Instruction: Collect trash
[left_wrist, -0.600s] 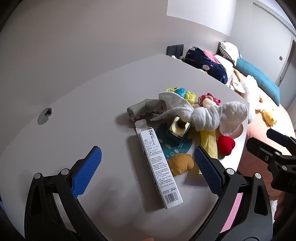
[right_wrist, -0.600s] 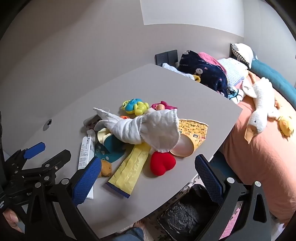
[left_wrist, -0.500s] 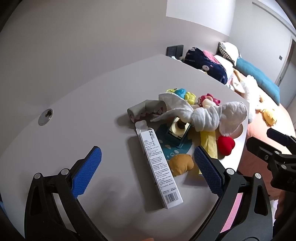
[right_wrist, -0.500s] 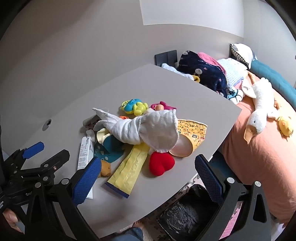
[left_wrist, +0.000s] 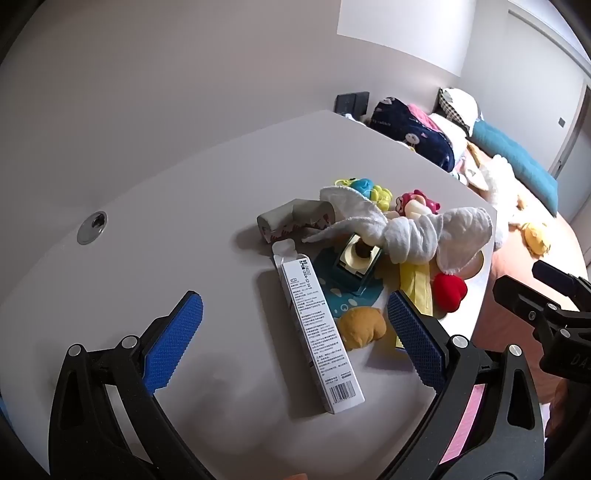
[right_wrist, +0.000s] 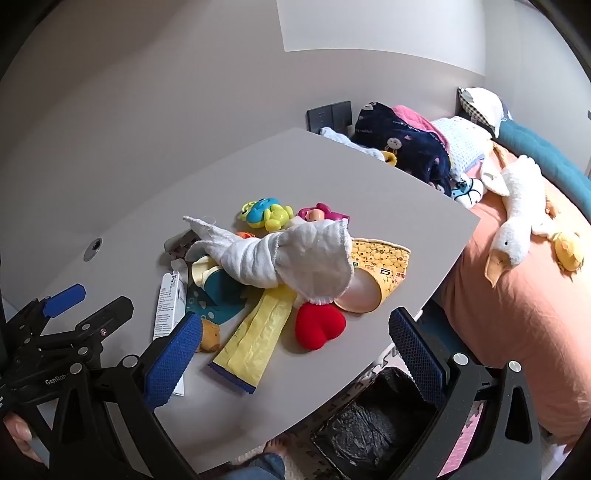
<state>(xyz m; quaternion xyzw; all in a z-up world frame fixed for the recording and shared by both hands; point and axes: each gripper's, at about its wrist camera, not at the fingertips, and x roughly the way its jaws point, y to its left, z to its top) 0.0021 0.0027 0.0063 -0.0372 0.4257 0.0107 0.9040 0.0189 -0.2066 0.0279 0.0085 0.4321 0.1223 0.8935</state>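
White carton (left_wrist: 319, 332) lies unmoved between the spread left gripper (left_wrist: 291, 330) jaws (right gripper (right_wrist: 291, 350) likewise gaping); collection hasn't begun.

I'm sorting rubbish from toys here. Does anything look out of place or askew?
Yes. A yellow paper cup lies tipped on its side, half under a twisted white cloth draped over the pile. A long white carton lies with its end flap open.

Your white cloth (right_wrist: 295, 258) covers much of the yellow paper cup (right_wrist: 380, 273) and the pink toy (right_wrist: 317, 213) behind it. The print on the long white box (left_wrist: 317, 332) is too small to read. The black-lined bin (right_wrist: 373, 428) is partly hidden under the table (right_wrist: 332, 166) edge.
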